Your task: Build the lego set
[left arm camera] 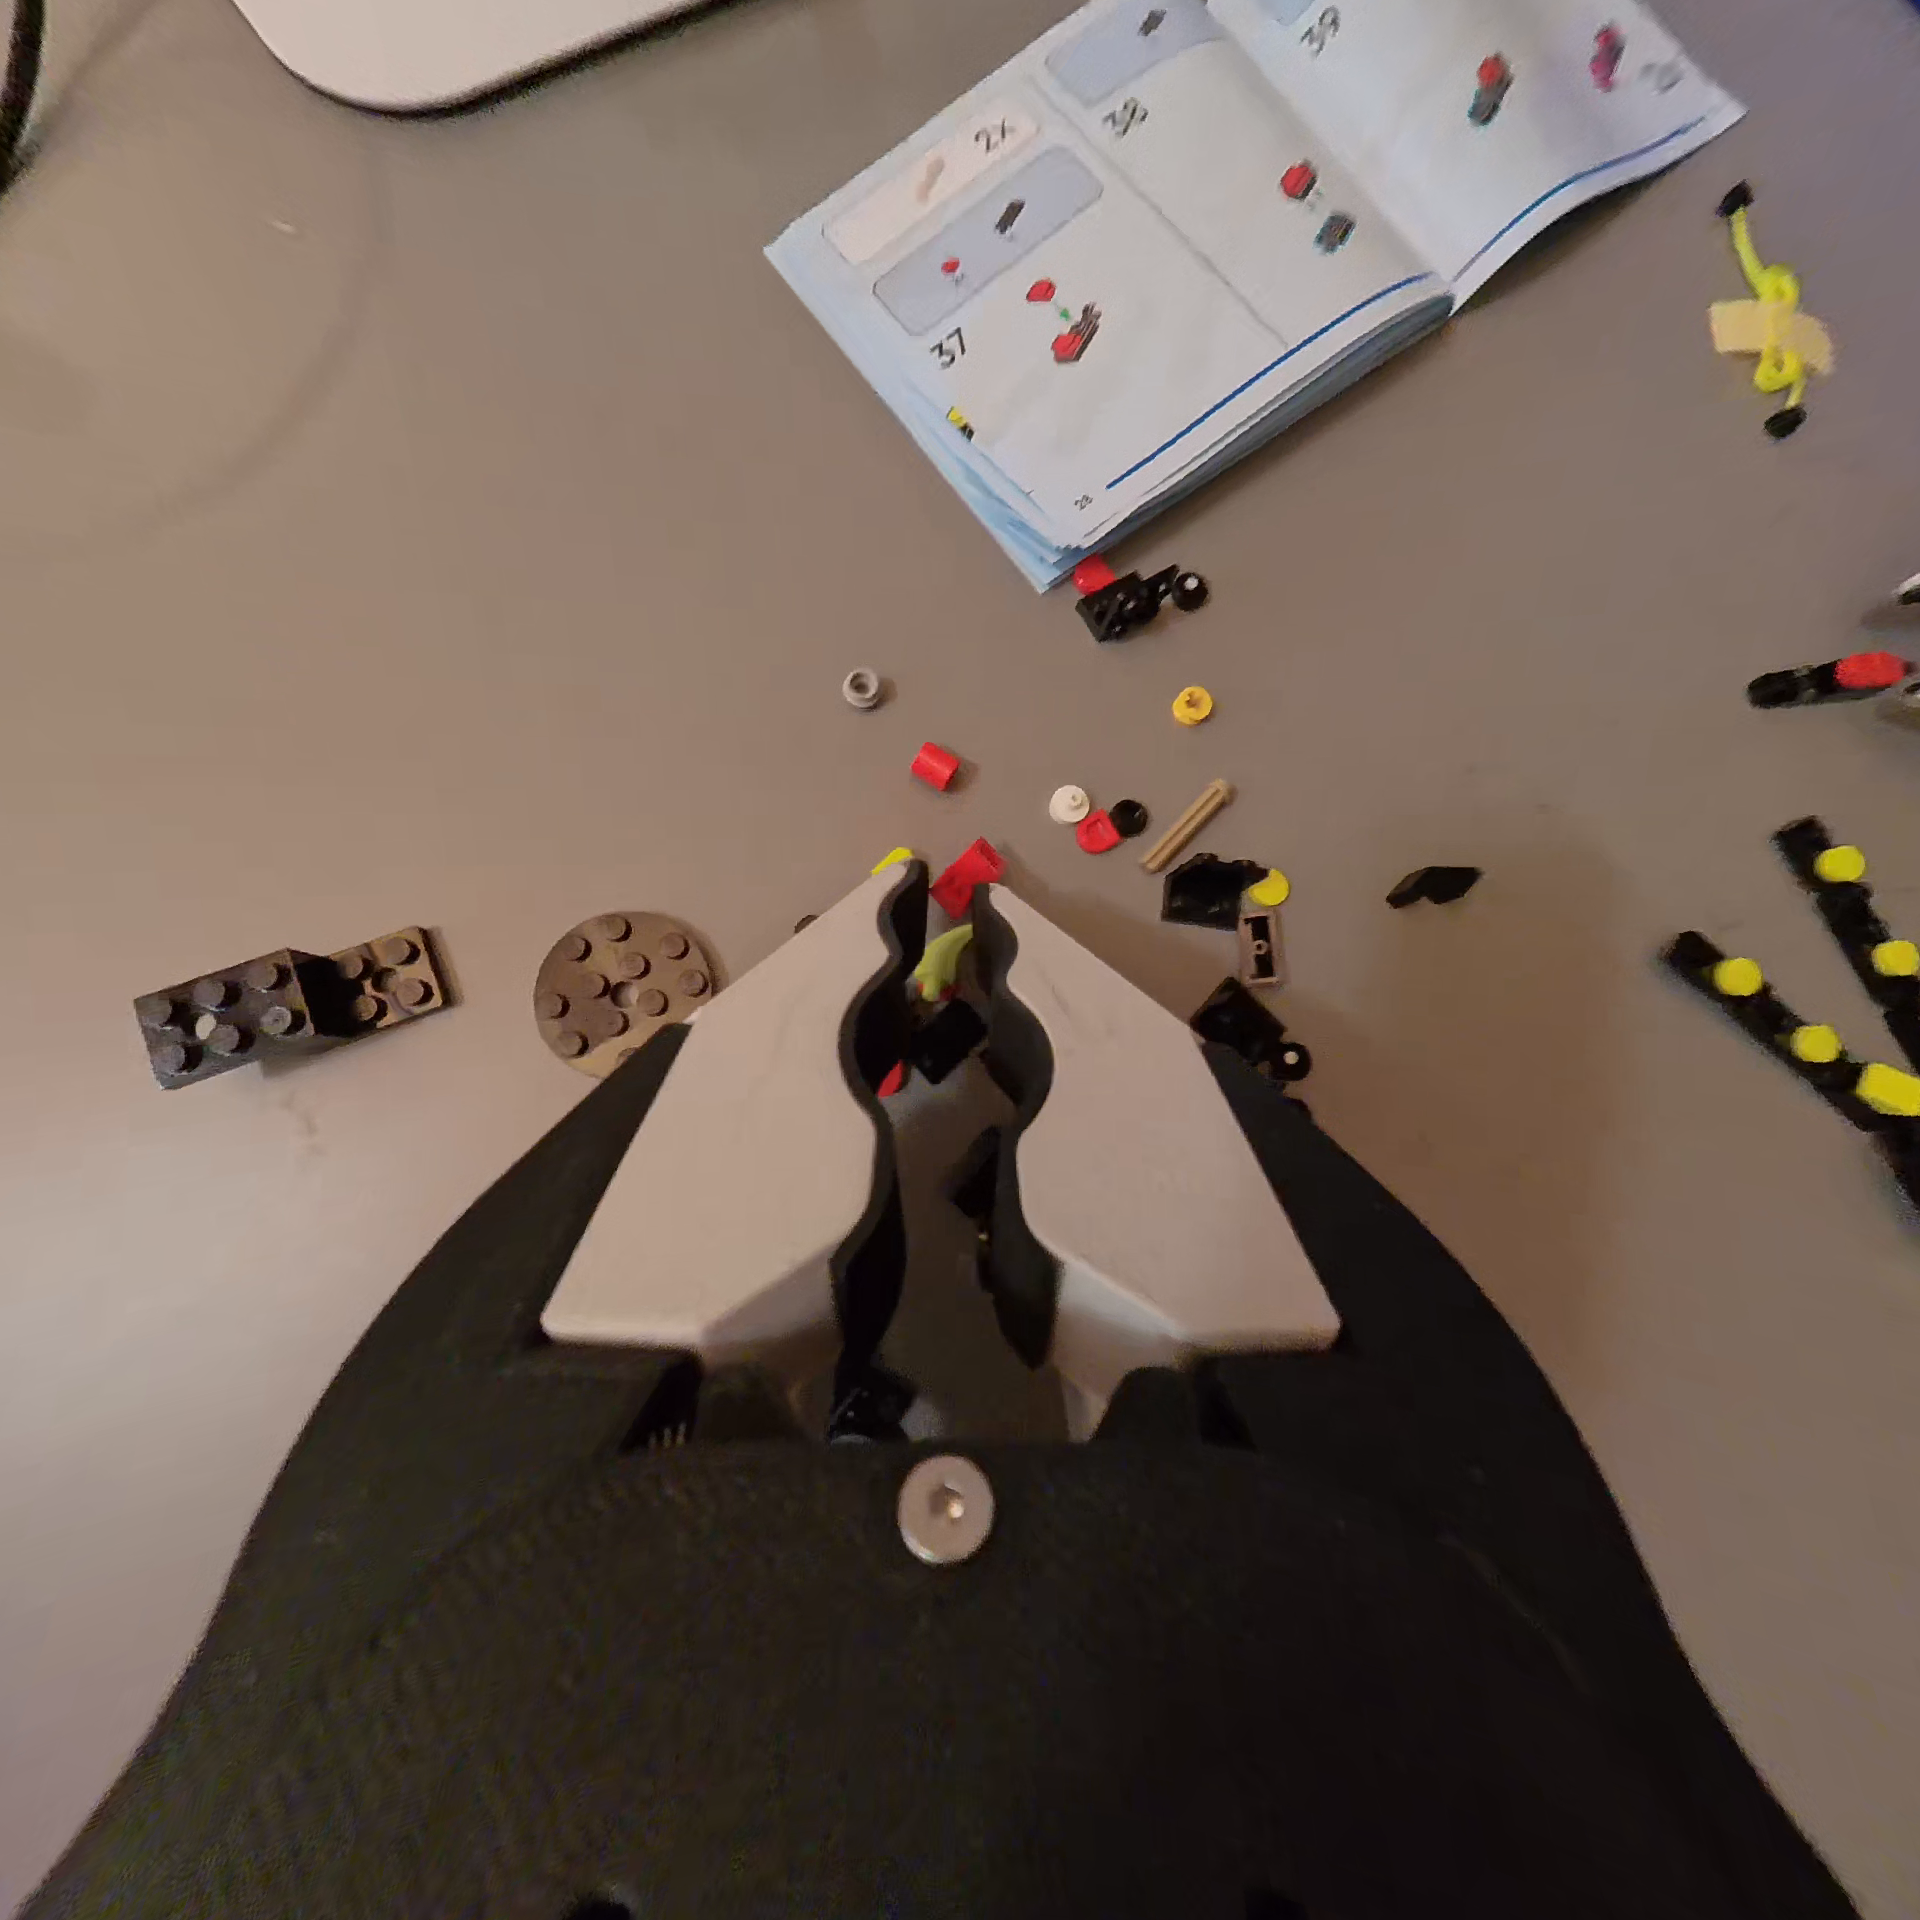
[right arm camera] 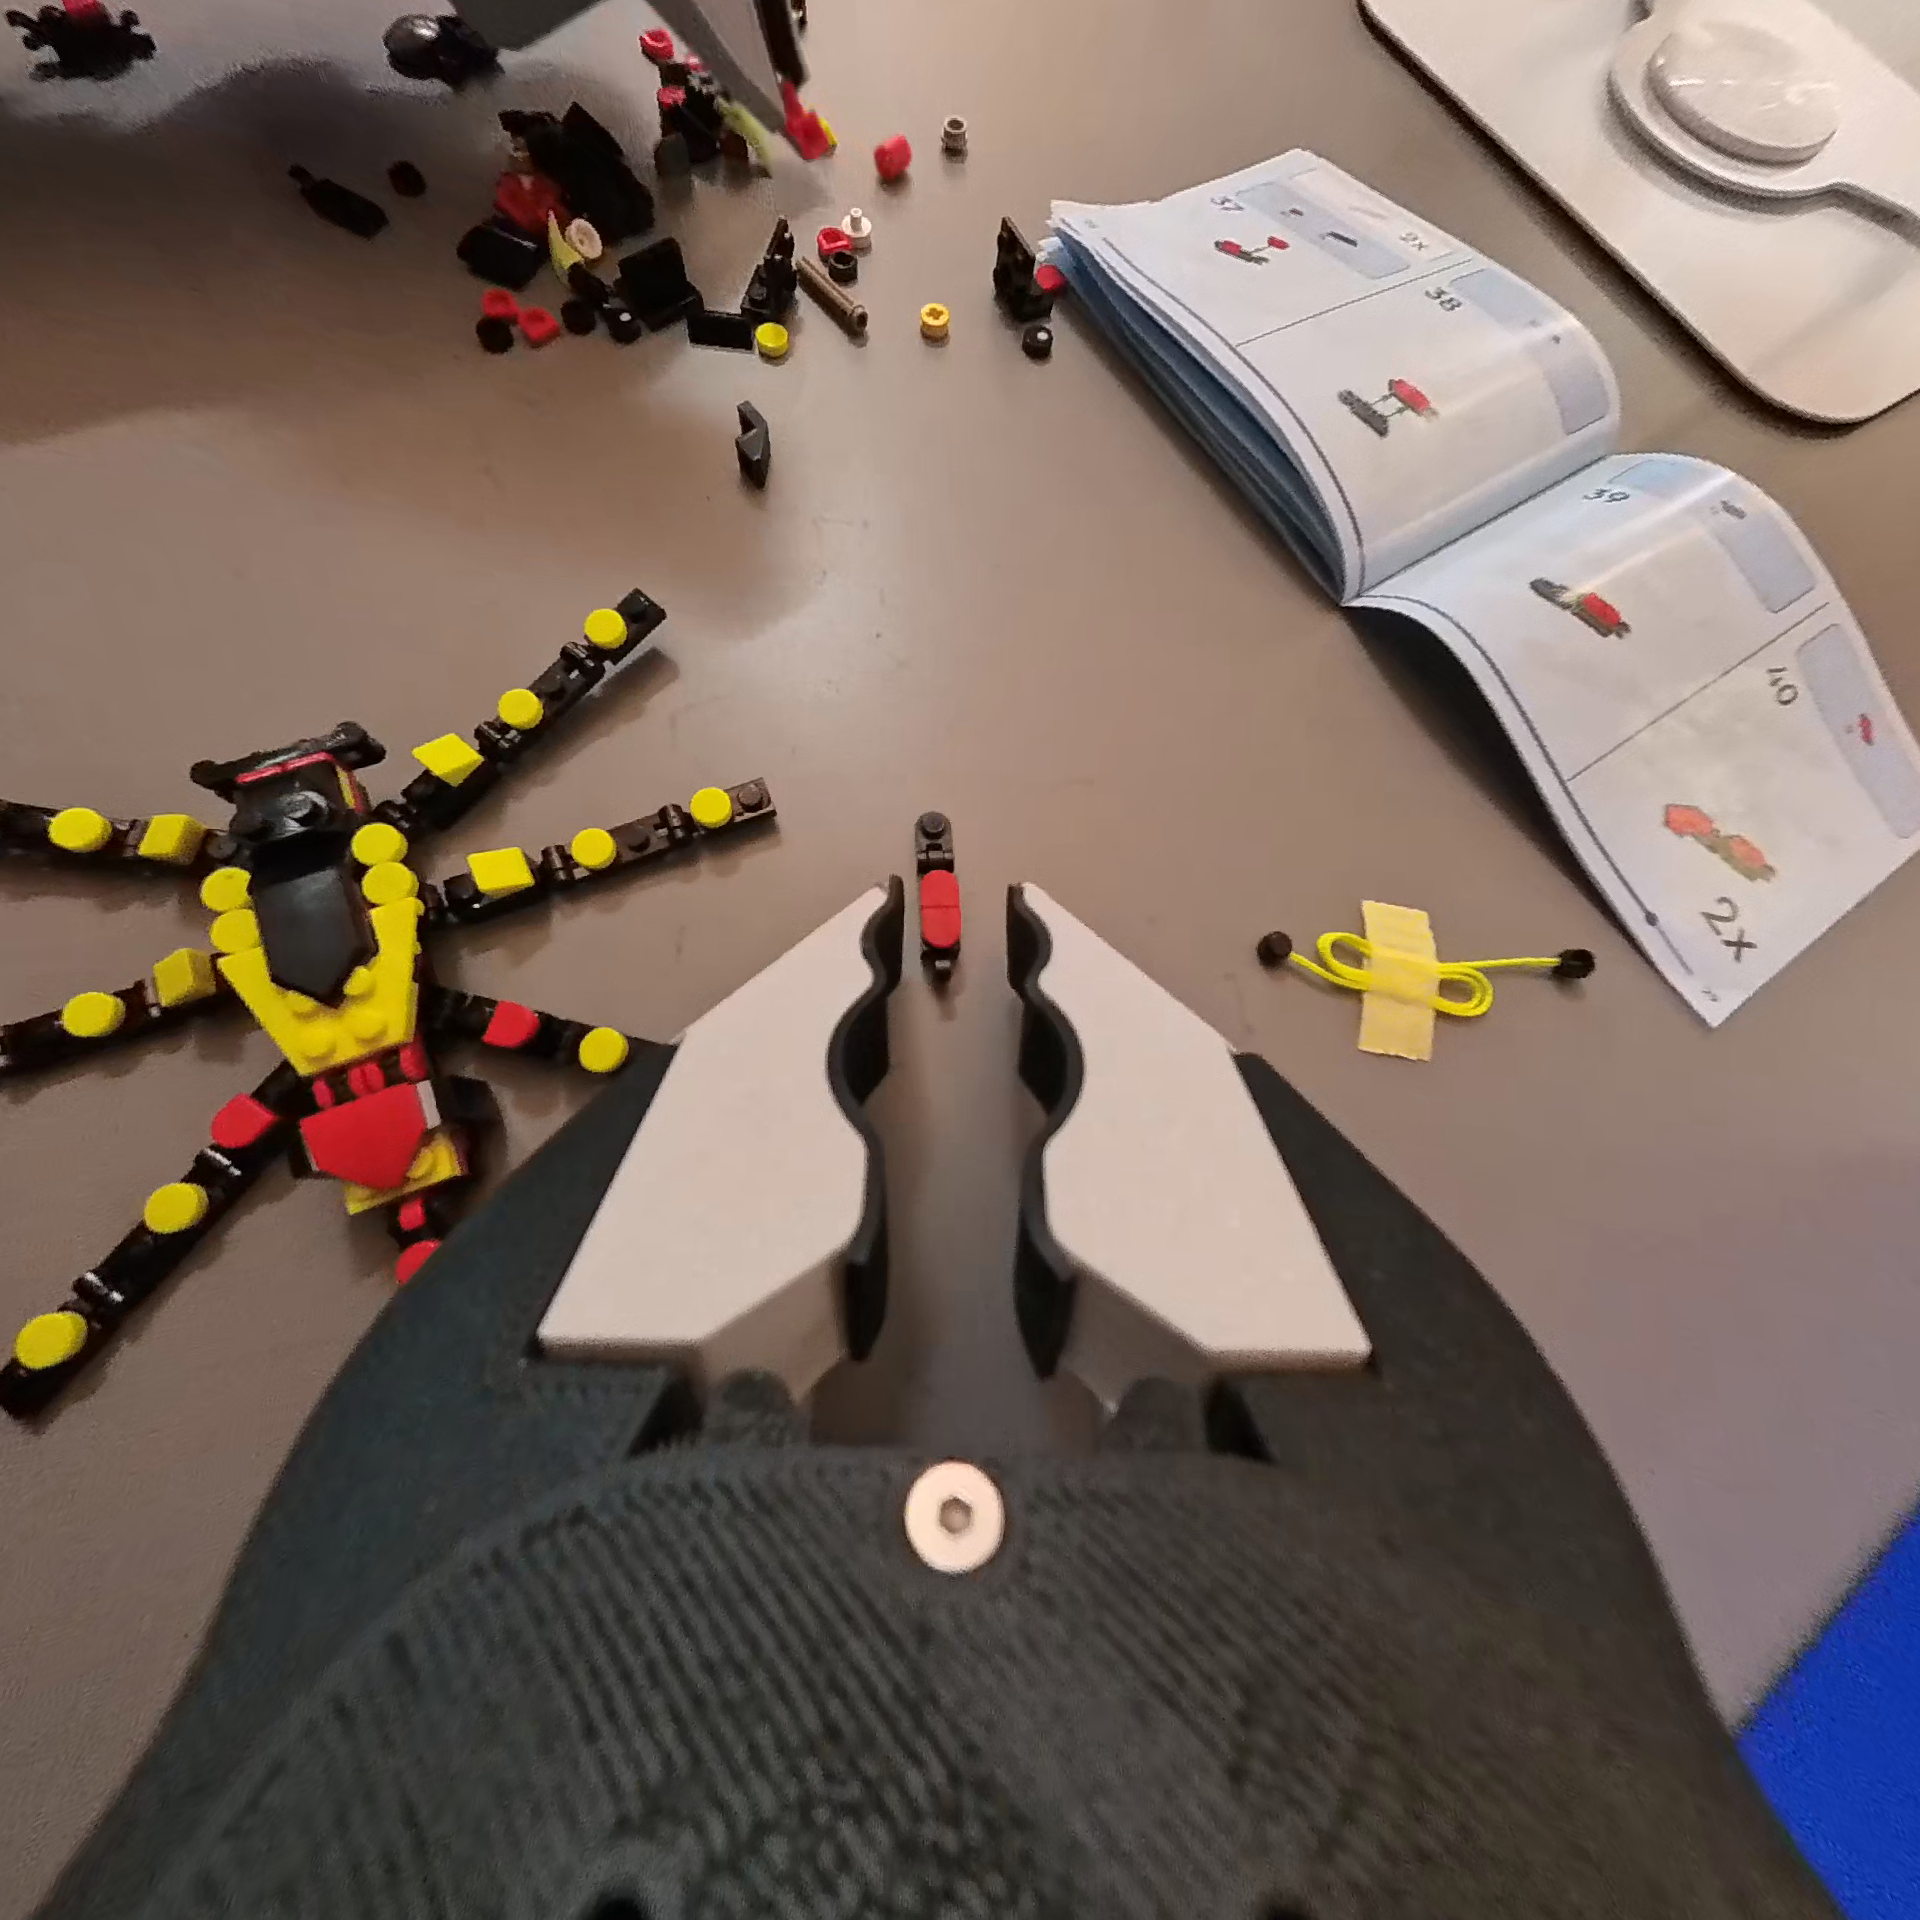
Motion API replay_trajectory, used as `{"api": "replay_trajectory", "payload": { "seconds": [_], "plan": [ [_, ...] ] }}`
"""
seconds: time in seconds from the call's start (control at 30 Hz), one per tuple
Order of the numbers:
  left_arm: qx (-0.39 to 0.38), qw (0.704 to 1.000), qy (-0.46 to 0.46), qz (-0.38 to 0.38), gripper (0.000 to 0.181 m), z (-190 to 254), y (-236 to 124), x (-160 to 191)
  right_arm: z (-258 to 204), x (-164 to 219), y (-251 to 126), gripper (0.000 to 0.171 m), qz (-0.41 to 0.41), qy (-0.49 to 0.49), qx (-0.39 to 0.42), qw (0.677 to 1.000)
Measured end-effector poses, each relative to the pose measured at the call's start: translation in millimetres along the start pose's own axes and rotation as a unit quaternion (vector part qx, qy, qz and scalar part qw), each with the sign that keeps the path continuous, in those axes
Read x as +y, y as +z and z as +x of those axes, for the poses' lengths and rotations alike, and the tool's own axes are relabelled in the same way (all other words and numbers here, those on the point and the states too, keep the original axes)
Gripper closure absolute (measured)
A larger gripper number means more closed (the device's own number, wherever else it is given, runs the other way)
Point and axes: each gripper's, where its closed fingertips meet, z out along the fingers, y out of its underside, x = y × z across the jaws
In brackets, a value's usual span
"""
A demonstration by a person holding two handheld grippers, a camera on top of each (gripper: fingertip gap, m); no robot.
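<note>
A small red-and-black piece (right arm camera: 937, 906) lies flat on the counter (right arm camera: 1039, 644), its long axis running straight along the right gripper (right arm camera: 948, 906)'s line of sight, black stud end pointing away. It sits between the fingertips, centred in the gap, touching neither finger; these fingers are spread apart and grasp nothing. The spider (right arm camera: 312, 977) lies to the left, legs splayed, and the open booklet (right arm camera: 1455, 499) to the right, with a yellow string (right arm camera: 1397, 977) near it.

The left gripper (left arm camera: 951, 894) is over the scattered loose pieces (left arm camera: 1091, 821). Its fingers are nearly together, with a red piece (left arm camera: 966, 873) at the tips; whether they pinch it cannot be told.
</note>
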Motion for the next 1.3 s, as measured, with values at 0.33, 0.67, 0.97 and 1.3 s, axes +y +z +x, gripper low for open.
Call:
{"api": "replay_trajectory", "payload": {
  "seconds": [0.33, 0.67, 0.97, 1.3],
  "plan": [
    [0.302, 0.942, -0.133, 0.069, 0.175, 105.3, -35.0, -35.3, -32.7, -48.8, -18.8, 0.150, 0.116, -0.095, -0.020, 0.988],
    [0.355, 0.931, -0.080, 0.033, 0.177, 187.9, -27.0, -20.4, -52.3, -63.4, -23.9, 0.149, 0.104, -0.343, 0.105, 0.928],
    [0.375, 0.923, -0.087, 0.032, 0.177, 200.3, -30.7, -18.1, -63.4, -60.6, -19.3, 0.166, 0.086, -0.399, 0.114, 0.906],
    [0.382, 0.919, -0.091, 0.029, 0.177, 198.8, -31.6, -14.7, -64.9, -59.4, -16.4, 0.166, 0.082, -0.396, 0.111, 0.908]
  ]
}}
